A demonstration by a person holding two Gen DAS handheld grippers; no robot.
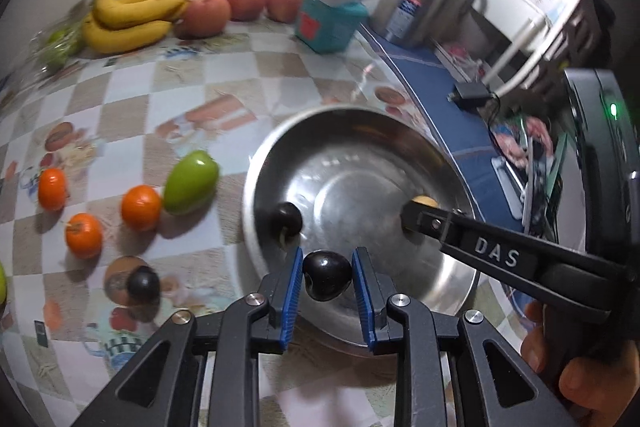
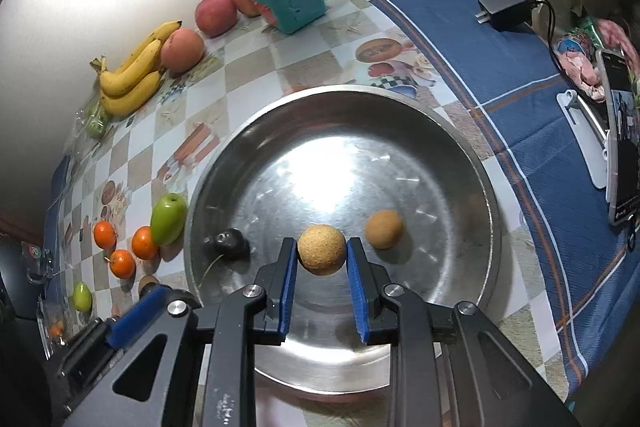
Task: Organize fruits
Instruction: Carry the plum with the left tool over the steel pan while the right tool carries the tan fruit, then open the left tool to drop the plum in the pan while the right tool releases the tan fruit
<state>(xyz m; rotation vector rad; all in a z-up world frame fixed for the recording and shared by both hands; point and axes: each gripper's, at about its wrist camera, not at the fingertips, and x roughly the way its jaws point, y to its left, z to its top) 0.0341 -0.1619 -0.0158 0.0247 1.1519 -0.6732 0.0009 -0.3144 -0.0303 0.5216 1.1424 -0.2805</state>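
The left gripper [image 1: 327, 281] is clenching a dark, glossy fruit [image 1: 326, 279] between its blue pads, hanging over the 6 o'clock rim of the steel bowl [image 1: 460, 281]. The right gripper [image 2: 322, 254] is grasping a tan, rough-skinned round fruit [image 2: 321, 254] above the bowl's floor. Inside the bowl, a second dark fruit [image 2: 230, 243] is lying near the 9 o'clock wall and a second tan fruit [image 2: 384, 228] is resting just beside the held one, at its 2 o'clock. On the checkered desk [image 1: 132, 95], at the bowl's 9 o'clock, a green fruit [image 1: 191, 182] is sitting with three small oranges [image 1: 141, 207]. Bananas [image 1: 132, 13] and peaches [image 1: 206, 15] are lying along the wall at 11 o'clock. Another dark fruit [image 1: 143, 285] is waiting on the desk at the bowl's 8 o'clock.
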